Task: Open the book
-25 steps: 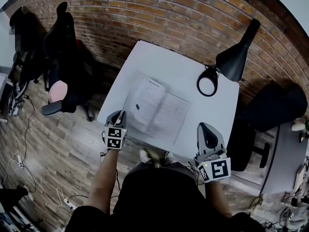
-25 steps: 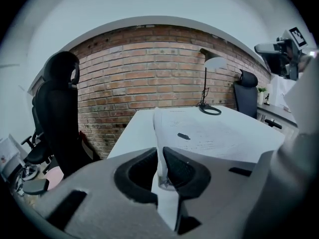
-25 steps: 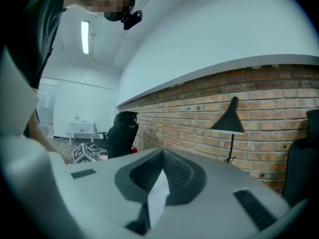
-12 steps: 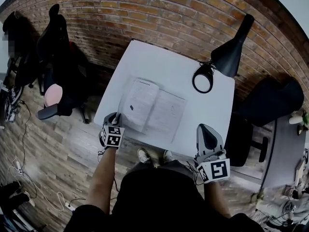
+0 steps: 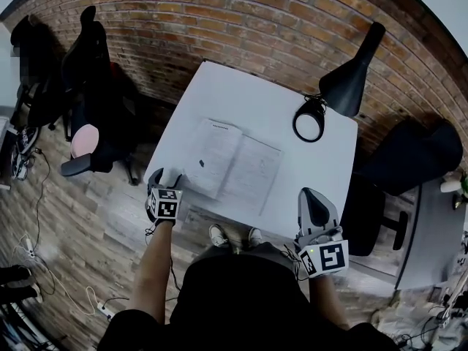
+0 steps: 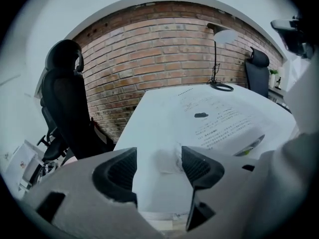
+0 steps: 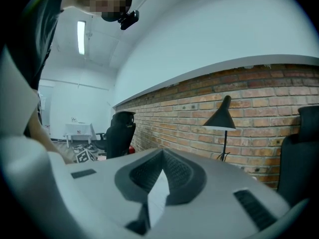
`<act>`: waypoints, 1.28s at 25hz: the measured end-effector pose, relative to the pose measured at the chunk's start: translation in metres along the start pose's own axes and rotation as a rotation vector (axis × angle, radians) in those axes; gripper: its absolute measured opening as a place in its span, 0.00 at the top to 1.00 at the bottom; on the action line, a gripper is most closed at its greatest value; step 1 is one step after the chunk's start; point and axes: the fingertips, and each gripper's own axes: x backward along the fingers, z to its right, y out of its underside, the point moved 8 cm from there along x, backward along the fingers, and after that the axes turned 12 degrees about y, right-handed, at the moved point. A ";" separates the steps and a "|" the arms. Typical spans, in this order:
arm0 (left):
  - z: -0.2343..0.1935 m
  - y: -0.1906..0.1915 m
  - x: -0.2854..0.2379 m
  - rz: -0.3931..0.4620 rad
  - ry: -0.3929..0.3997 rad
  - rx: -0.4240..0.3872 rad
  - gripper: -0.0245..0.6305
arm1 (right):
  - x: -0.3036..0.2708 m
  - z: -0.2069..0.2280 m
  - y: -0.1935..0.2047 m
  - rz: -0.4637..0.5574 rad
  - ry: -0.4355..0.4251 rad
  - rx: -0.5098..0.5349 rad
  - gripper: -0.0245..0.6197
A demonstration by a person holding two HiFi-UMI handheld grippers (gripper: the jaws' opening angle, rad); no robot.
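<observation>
Head view: the book (image 5: 234, 159) lies open and flat on the white counter (image 5: 241, 97), toward the counter's near edge, both pages facing up and a small dark mark (image 5: 201, 163) on the left page. The left gripper (image 5: 167, 175) sits at the counter's near left corner, just beside the outer edge of the left page. The right gripper (image 5: 312, 194) hangs off the near right side of the counter, close to the person's body and well apart from the book.

In the left gripper view the fingers (image 6: 117, 171) stand wide and are opening. Between them shows the counter's white top, plus a pale blur next to the right-hand finger (too soft to say what it is). Nothing is pressed by either pad. The book's printed page (image 6: 224, 118) spreads ahead and to the right of them.

In the right gripper view the fingers (image 7: 144, 171) are brought together, their ribbed pads meeting with nothing between them.

A black desk lamp (image 5: 344, 86) stands at the counter's far right corner, its round base (image 5: 310, 126) on the top. A black office chair (image 5: 91, 72) stands to the left of the counter, in front of the brick wall (image 5: 256, 20).
</observation>
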 end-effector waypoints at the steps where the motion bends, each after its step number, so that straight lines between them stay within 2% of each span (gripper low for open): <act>1: 0.001 0.001 0.002 0.003 -0.006 0.007 0.53 | 0.000 0.000 0.000 0.003 -0.006 -0.001 0.95; 6: 0.008 0.004 0.012 0.001 -0.027 0.012 0.54 | 0.002 0.006 0.003 0.016 -0.028 -0.008 0.95; 11: 0.016 0.004 0.022 0.005 -0.042 0.025 0.63 | 0.007 0.015 0.003 0.022 -0.044 -0.020 0.95; 14: 0.022 0.003 0.026 0.009 -0.040 0.059 0.66 | 0.009 0.021 0.003 0.026 -0.053 -0.022 0.95; 17: 0.029 0.001 0.029 0.020 -0.041 0.073 0.74 | 0.010 0.025 0.002 0.030 -0.067 -0.023 0.95; 19: 0.034 -0.005 0.034 0.028 -0.034 0.070 0.85 | 0.010 0.028 0.001 0.036 -0.076 -0.025 0.95; 21: 0.038 -0.017 0.040 0.054 -0.025 0.078 0.90 | 0.010 0.030 -0.001 0.044 -0.086 -0.025 0.95; 24: 0.040 -0.032 0.047 0.102 -0.014 0.082 0.92 | 0.008 0.031 -0.004 0.054 -0.100 -0.022 0.95; 32: 0.068 -0.098 0.078 0.279 0.014 0.025 0.93 | 0.006 0.041 -0.009 0.078 -0.115 -0.032 0.95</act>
